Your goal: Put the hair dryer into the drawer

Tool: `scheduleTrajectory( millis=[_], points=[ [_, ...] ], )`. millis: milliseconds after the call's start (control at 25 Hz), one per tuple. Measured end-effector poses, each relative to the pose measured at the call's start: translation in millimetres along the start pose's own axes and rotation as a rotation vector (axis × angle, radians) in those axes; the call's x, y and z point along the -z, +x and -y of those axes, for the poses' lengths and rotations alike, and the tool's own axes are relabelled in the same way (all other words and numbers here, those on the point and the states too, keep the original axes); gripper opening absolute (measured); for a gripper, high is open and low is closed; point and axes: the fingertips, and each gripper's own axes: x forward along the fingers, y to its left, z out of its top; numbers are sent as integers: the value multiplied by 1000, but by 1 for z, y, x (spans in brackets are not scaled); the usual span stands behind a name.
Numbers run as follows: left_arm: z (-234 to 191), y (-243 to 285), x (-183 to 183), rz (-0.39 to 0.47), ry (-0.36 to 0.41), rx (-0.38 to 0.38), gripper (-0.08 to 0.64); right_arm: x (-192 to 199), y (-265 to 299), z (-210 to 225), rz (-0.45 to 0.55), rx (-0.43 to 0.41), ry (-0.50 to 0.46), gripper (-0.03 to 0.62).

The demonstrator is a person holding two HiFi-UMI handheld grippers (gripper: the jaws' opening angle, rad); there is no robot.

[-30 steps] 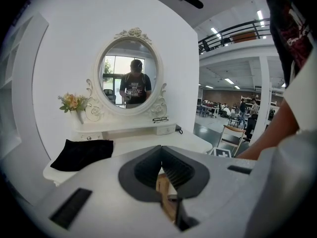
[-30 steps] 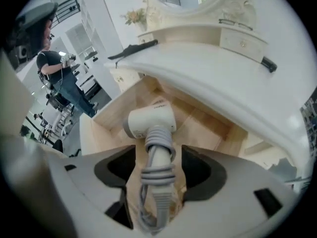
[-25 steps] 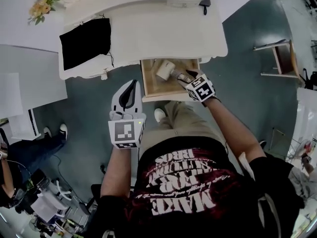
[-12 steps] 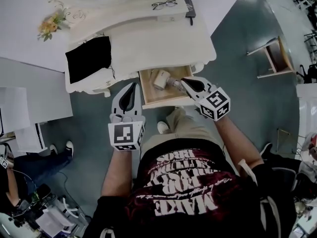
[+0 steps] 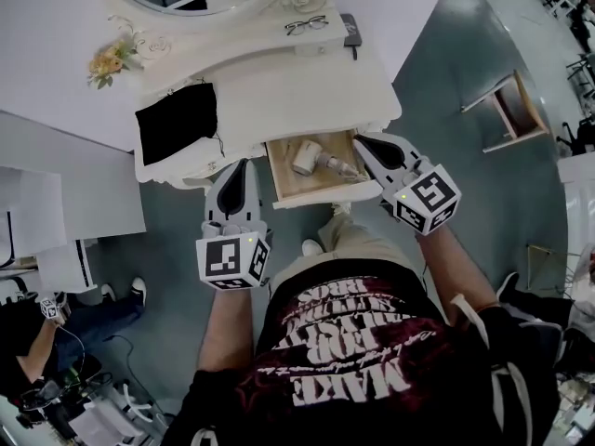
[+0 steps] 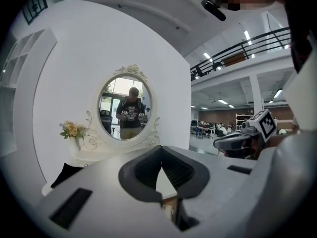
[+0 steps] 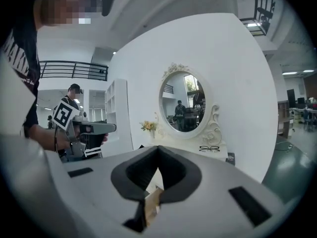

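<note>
One hair dryer (image 5: pixel 311 156) lies inside one open drawer (image 5: pixel 293 184). Two grippers: left gripper (image 5: pixel 240 170) at drawer's 9 o'clock, right gripper (image 5: pixel 367 145) at 3 o'clock. Both are clenched and empty. One black cloth (image 5: pixel 177 119) and one pair of glasses (image 5: pixel 306 25) on table (image 5: pixel 279 82).

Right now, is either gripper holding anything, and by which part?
Nothing is held. The left gripper and right gripper are both shut and empty; the hair dryer lies loose in the open drawer.

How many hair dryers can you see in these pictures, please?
1. The hair dryer lies in the open drawer of the dressing table. The drawer's back is hidden under the tabletop, so another could be there.
</note>
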Motion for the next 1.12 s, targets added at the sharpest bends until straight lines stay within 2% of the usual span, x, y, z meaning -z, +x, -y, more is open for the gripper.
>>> scheduleTrajectory(
  millis=[160,360,520,840,1120],
  points=[
    [6,-11,-17,16,54,14,5,-24,-16,-1,30,24,-11,3],
    [-1,-12,-38,48,25,-14,5,-47,-29,-1,84,54,-13,3],
    [11,-11,-53,67,70,18,5,-59,-31,-7,107,54,-42,3],
    [16,-12,-52,59,85,40,5,-63,-30,-18,91,70,-89,3],
    [14,-12,-48,37,101,43,5,-61,-21,-25,74,47,-77,3]
  ],
)
